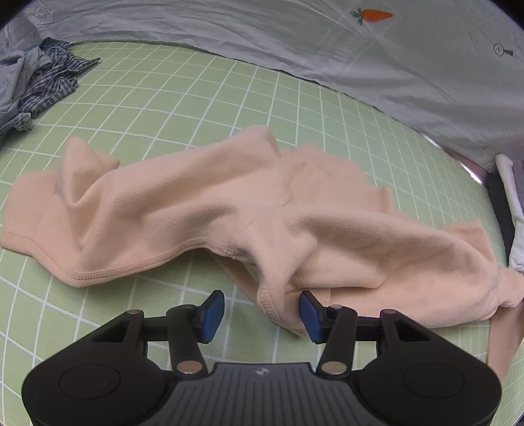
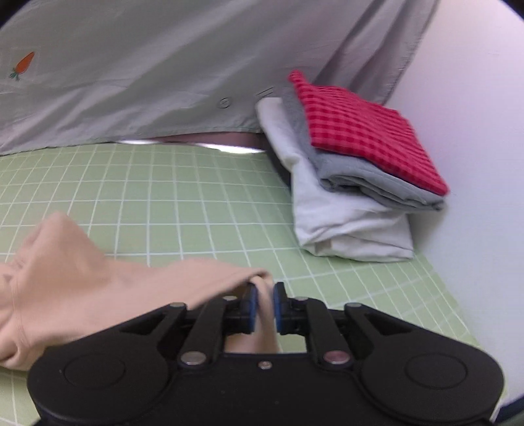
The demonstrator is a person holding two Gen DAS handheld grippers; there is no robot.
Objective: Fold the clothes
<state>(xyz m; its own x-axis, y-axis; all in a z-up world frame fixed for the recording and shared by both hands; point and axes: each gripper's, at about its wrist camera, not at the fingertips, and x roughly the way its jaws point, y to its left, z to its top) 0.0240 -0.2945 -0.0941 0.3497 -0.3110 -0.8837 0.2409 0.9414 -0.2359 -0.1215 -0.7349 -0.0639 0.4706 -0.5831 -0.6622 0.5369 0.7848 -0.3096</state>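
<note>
A peach fleece garment (image 1: pixel 203 209) lies crumpled across the green grid mat (image 1: pixel 183 98). My left gripper (image 1: pixel 262 316) is open, its blue pads (image 1: pixel 213 314) apart, and a hemmed fold of the garment hangs between them against the right pad. In the right wrist view the same garment (image 2: pixel 82 285) stretches in from the left. My right gripper (image 2: pixel 265 306) is shut on a pinched edge of it, and the cloth runs down between the pads (image 2: pixel 251 306).
A pile of blue and plaid clothes (image 1: pixel 36 85) sits at the mat's far left. A folded stack of red checked, grey and white items (image 2: pixel 353 170) rests at the mat's right edge. A pale sheet with a carrot print (image 1: pixel 371 15) hangs behind.
</note>
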